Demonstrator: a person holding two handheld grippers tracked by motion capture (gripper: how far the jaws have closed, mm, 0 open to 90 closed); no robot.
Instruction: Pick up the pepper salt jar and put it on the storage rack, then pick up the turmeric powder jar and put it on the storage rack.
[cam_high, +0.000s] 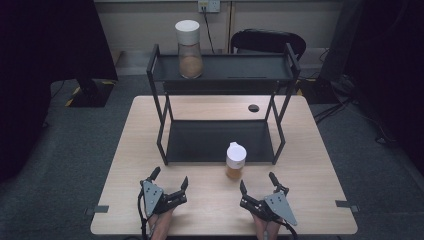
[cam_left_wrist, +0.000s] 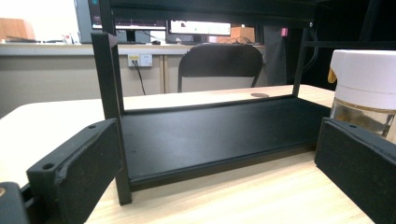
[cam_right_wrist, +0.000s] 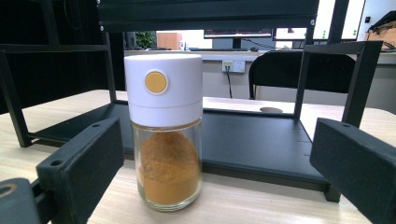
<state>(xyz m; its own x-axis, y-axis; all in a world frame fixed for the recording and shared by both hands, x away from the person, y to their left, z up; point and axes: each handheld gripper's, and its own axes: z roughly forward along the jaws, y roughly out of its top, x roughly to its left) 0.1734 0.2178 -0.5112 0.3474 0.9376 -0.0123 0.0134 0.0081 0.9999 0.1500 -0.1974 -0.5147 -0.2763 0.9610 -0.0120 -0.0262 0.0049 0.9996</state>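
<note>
Black two-tier rack (cam_high: 220, 142) mid-table; second jar (cam_high: 189, 49) on its top shelf. Spice jar (cam_high: 235, 161): upright, long axis vertical, white lid up, on table (cam_high: 310, 165) just before rack's lower shelf. Left gripper (cam_high: 170, 187), right gripper (cam_high: 257, 189): jaws spread, empty, near jar, apart from it.

Room, as seen from above. Floor (cam_high: 75, 150): grey carpet, dim toward the edges. Table (cam_high: 320, 200): light wood, rectangular, a round dark hole (cam_high: 253, 108) near its far edge. Far wall (cam_high: 140, 22): pale, with a white socket (cam_high: 208, 5) and a black cable hanging from it. Chair (cam_high: 267, 41): black, behind the table. Dark stand base (cam_high: 90, 92) at the far left.
</note>
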